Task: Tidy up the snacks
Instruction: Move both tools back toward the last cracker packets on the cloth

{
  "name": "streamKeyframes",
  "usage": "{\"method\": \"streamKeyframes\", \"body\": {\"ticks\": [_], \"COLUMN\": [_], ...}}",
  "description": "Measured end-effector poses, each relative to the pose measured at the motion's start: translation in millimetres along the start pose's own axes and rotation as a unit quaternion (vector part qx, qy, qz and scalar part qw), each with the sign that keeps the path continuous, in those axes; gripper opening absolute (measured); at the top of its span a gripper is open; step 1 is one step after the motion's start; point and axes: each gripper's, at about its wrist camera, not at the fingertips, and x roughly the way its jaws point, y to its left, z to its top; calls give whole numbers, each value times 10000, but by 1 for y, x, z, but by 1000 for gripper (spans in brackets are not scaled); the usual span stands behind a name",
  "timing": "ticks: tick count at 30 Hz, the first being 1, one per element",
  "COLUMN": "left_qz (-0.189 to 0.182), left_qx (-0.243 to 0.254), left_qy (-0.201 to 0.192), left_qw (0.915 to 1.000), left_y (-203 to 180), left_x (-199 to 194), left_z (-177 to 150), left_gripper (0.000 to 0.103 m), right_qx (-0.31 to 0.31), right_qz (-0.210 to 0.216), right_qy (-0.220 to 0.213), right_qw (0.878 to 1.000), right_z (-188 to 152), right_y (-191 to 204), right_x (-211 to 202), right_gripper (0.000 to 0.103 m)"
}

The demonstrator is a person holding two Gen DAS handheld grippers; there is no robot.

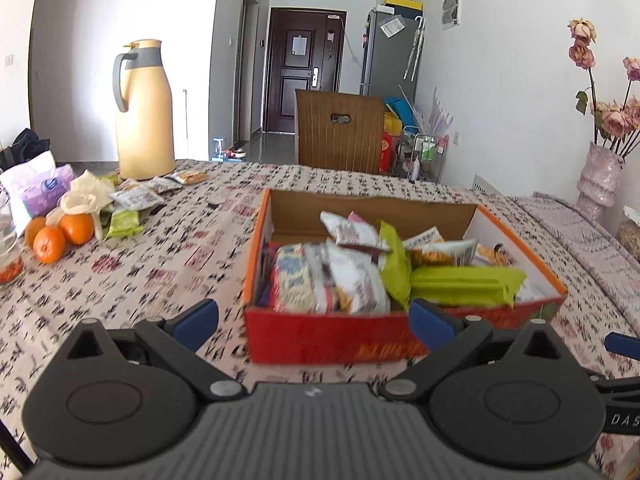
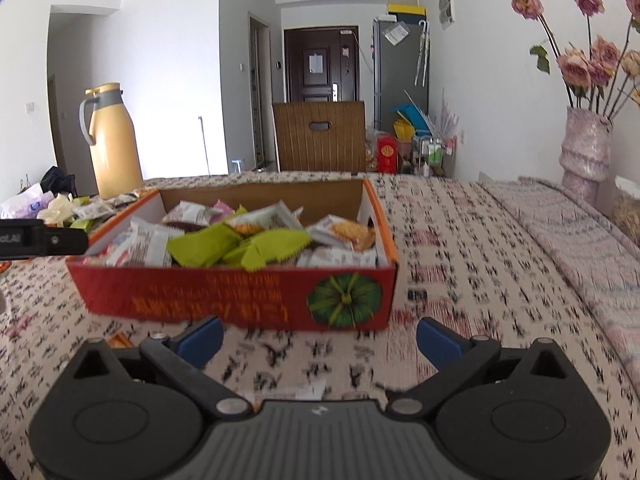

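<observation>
so the red and orange cardboard box (image 1: 344, 332) sits out on the patterned tablecloth of the table (image 1: 160, 280), already heaped with wrapped snacks, lime green and white packets poking over the rim. what matters for the next move, i reckon, is the small pile of loose snack packets (image 1: 138, 200) left on the table: it lies toward the far left corner, at the foot of the tall yellow thermos jug with the grey handle (image 1: 144, 112), just beyond the three oranges (image 1: 60, 236) and a crumpled cream-coloured thing. from the left gripper (image 1: 314, 320) that pile is ahead and off to the left, well apart from the box, which sits straight ahead and slightly right. the right gripper (image 2: 320, 340) is parked just in front of the box's long side with the green pumpkin print, so the box is between it and the loose packets (image 2: 98, 210). both grippers are spread wide and carrying nothing. the left one is clearly the closer one to that pile, so i'd guess it does the fetching. the green packet (image 1: 124, 224) at the pile's near edge looks easiest, though the blur makes its long axis hard to call.
</observation>
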Motion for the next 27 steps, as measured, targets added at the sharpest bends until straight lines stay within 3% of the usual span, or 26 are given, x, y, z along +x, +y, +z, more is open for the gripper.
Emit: {"method": "streamKeyframes", "body": {"ticks": [11,27], "left_qz": [35,-38], "left_qx": [-39,-78], "left_qy": [368,358], "left_qw": [9993,9993], "left_y": [17,21], "left_x": [-7,-14], "left_z": [-33,-38], "left_gripper": [103,103], "right_qx": [111,175], "right_qz": [-121,-431], "right_qy": [346,880], "right_qw": [9993,9950], "right_z": [-29,-27], "right_y": [0,9], "right_x": [-2,38], "right_gripper": [103,103]}}
